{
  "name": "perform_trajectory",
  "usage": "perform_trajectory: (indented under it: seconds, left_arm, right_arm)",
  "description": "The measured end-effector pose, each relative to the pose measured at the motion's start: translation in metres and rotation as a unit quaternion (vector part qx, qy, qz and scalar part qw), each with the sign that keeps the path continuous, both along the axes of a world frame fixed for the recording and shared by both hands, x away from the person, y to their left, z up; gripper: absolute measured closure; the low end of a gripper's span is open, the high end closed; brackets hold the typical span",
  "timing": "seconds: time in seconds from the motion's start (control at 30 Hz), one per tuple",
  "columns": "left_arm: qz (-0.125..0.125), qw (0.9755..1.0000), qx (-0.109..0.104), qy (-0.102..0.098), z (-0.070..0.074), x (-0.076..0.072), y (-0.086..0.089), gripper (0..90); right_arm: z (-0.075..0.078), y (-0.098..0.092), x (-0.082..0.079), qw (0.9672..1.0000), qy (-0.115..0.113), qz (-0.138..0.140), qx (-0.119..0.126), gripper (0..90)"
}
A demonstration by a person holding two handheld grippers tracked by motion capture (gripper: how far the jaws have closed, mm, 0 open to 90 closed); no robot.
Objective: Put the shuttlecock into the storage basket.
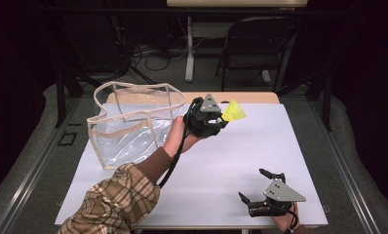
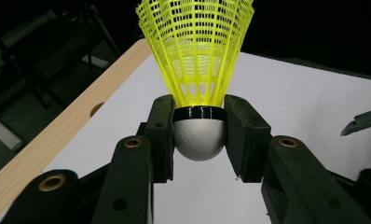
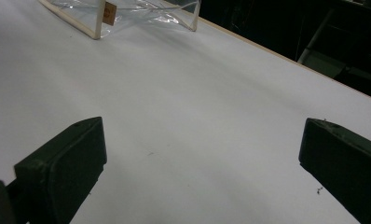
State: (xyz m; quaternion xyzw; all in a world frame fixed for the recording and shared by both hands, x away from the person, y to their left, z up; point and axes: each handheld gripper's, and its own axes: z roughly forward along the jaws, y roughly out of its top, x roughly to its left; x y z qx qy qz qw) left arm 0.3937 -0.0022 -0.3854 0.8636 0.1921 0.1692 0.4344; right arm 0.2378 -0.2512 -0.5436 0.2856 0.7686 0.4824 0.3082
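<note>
Pinching only the rounded white cork base of the yellow plastic shuttlecock (image 2: pixel 196 70), the left gripper (image 1: pixel 212 118) could let it squirt out short of the clear plastic bag (image 1: pixel 133 127) while the right gripper (image 1: pixel 256 186) rests wide open.

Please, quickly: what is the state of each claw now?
Left claw: closed on the yellow shuttlecock, gripping its white head.
Right claw: open, holding nothing.

Yellow mesh shuttlecock (image 2: pixel 196 46), white tabletop (image 1: pixel 221 161), tan plaid sleeve (image 1: pixel 114 204), black claws.
</note>
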Motion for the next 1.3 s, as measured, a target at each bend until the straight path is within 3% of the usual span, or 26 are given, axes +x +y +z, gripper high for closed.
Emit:
perform_trajectory:
  seconds: [1.3]
  left_arm:
    - [0.049, 0.9987, -0.004, -0.015, 0.019, 0.018, 0.04, 65.1]
  right_arm:
    - [-0.001, 0.001, 0.001, 1.0, 0.006, -0.002, 0.0, 0.3]
